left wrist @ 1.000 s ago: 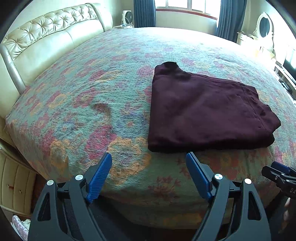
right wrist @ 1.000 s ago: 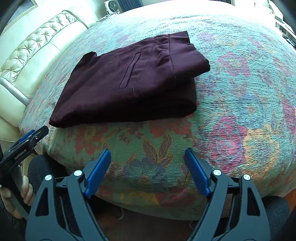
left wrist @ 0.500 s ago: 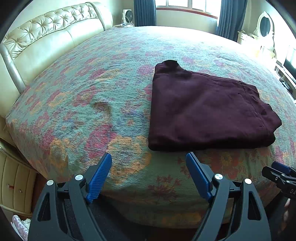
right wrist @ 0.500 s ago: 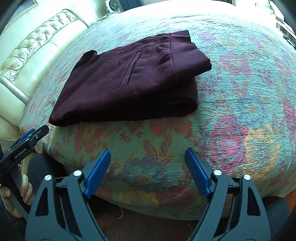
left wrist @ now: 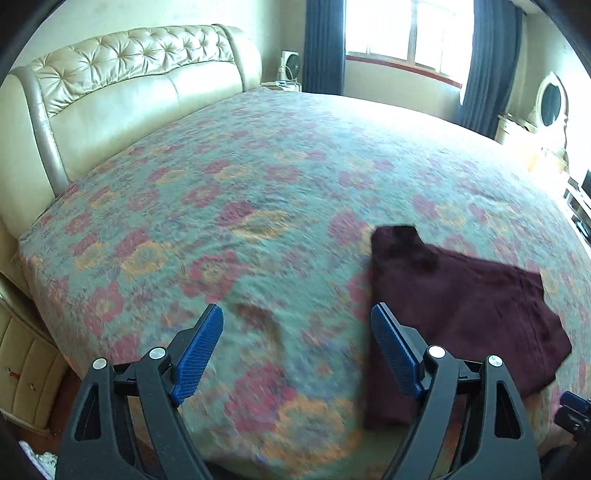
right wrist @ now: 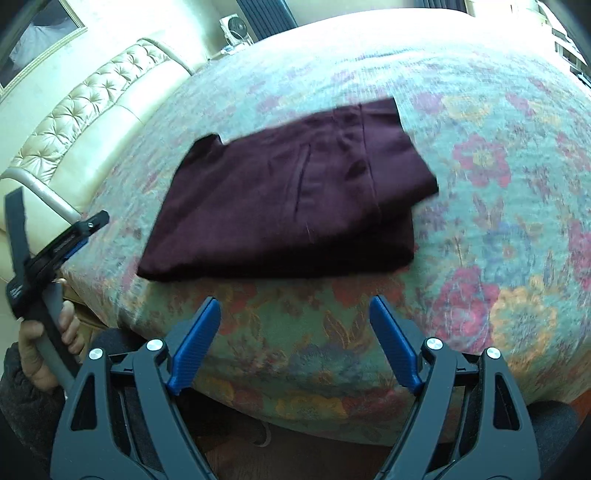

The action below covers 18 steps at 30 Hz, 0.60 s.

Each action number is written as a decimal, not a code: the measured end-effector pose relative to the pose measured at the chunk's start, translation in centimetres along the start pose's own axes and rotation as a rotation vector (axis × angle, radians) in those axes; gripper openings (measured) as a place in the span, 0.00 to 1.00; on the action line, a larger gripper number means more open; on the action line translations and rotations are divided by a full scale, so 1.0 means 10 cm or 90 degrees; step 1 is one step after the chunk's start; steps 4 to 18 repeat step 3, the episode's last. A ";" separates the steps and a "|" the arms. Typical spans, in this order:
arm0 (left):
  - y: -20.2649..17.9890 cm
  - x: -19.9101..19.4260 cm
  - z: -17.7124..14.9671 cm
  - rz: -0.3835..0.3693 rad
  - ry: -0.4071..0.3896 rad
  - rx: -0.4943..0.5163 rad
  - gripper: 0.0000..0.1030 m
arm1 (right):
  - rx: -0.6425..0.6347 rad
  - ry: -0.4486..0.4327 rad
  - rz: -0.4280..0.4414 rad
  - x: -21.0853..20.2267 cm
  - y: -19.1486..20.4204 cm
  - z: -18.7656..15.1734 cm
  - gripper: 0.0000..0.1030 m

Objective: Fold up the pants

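- Pants (right wrist: pixel 291 199): dark maroon, folded into a compact stack of layers, lying flat on the bed (right wrist: pixel 498 206) near its front edge. A pocket slit and a waistband seam show on the top layer in the right wrist view.
- In the left wrist view the pants (left wrist: pixel 465 317) sit at lower right, partly behind the right-hand blue finger; the view is blurred.
- Left hand-held gripper (left wrist: pixel 297 350): blue fingers spread wide, nothing between them, above the flowered bedspread beside the pants, not touching the cloth.
- Right hand-held gripper (right wrist: pixel 295 343): fingers spread wide, nothing between them, at the front edge of the bed, just short of the near fold of the pants, apart from them.
- The right wrist view also shows the left hand-held gripper (right wrist: pixel 55 247) from the side at far left, held in the person's hand (right wrist: pixel 44 339) off the bed's corner.
- Background: tufted cream headboard (left wrist: pixel 122 88), dark curtains (left wrist: pixel 323 44) by a bright window (left wrist: pixel 406 33), oval mirror (left wrist: pixel 550 103) at right.
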<state>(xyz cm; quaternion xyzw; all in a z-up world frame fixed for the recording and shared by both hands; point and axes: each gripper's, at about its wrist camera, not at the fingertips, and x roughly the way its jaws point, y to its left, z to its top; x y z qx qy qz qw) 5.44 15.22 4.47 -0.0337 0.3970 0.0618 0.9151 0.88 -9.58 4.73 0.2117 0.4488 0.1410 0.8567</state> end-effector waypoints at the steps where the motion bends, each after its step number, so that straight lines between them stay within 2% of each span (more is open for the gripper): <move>1: 0.10 0.15 0.14 0.023 -0.004 -0.002 0.79 | -0.006 -0.011 0.000 -0.01 0.01 0.18 0.82; 2: 0.20 0.33 0.30 0.053 -0.015 -0.002 0.79 | -0.009 -0.023 -0.002 0.00 0.00 0.39 0.87; 3: 0.30 0.54 0.47 0.076 -0.020 -0.002 0.79 | -0.012 -0.041 -0.008 0.04 -0.03 0.63 0.88; 18: 0.30 0.54 0.47 0.076 -0.020 -0.002 0.79 | -0.012 -0.041 -0.008 0.04 -0.03 0.63 0.88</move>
